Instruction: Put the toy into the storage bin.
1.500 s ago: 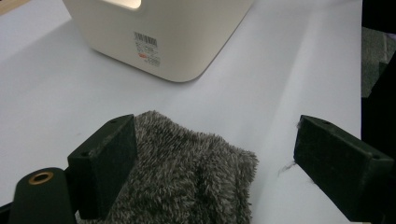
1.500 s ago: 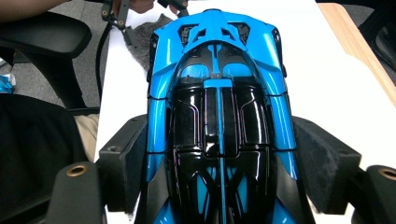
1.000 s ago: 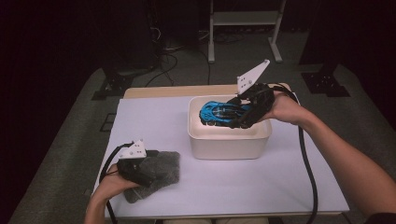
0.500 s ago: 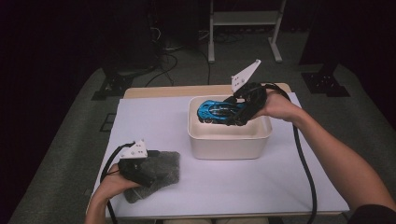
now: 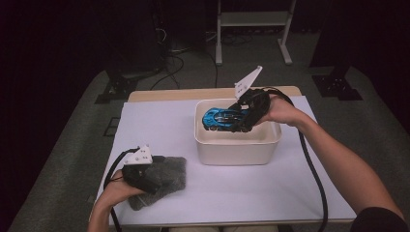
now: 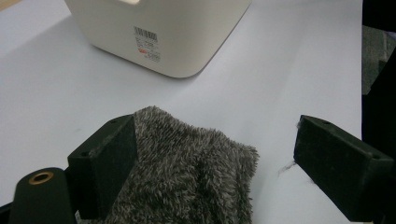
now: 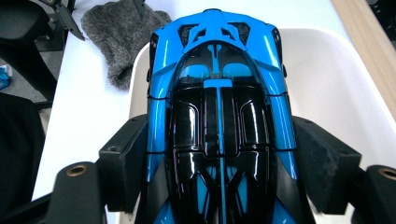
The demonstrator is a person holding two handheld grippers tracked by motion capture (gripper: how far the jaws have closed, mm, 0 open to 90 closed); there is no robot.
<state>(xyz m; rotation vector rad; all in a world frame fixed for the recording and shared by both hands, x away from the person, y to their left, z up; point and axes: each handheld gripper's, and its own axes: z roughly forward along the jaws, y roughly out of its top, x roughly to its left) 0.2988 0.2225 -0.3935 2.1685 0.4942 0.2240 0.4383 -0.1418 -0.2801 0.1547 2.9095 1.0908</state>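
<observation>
At the near left corner of the counter, the left tool rests on a grey fuzzy cloth, gripped by the person's left hand coming in from the bottom edge. In the left gripper view its jaws stand wide apart: one sits against the edge of the cloth, the other is off to the side over bare white counter, so the cloth lies between them without being pinched. A black cable loops out from this tool toward the counter's left edge. Farther in, about mid-counter and a little to the right, stands a cream tub, well apart from the cloth; the left gripper view shows its near wall with a barcode label. Above the tub's opening, the right tool is clamped on a blue and black toy car, which hangs over the tub's left half, lying roughly level with its length across the tub. In the right gripper view the jaws press against both flanks of the car around its middle, with the pale inside of the tub below and the cloth farther off on the counter. The right hand holds this tool from the tub's far right, the forearm running back to the bottom right corner, with a thick black cable trailing beside it across the counter. Beyond the counter's far wooden edge lies dark floor with cables and stand legs.
</observation>
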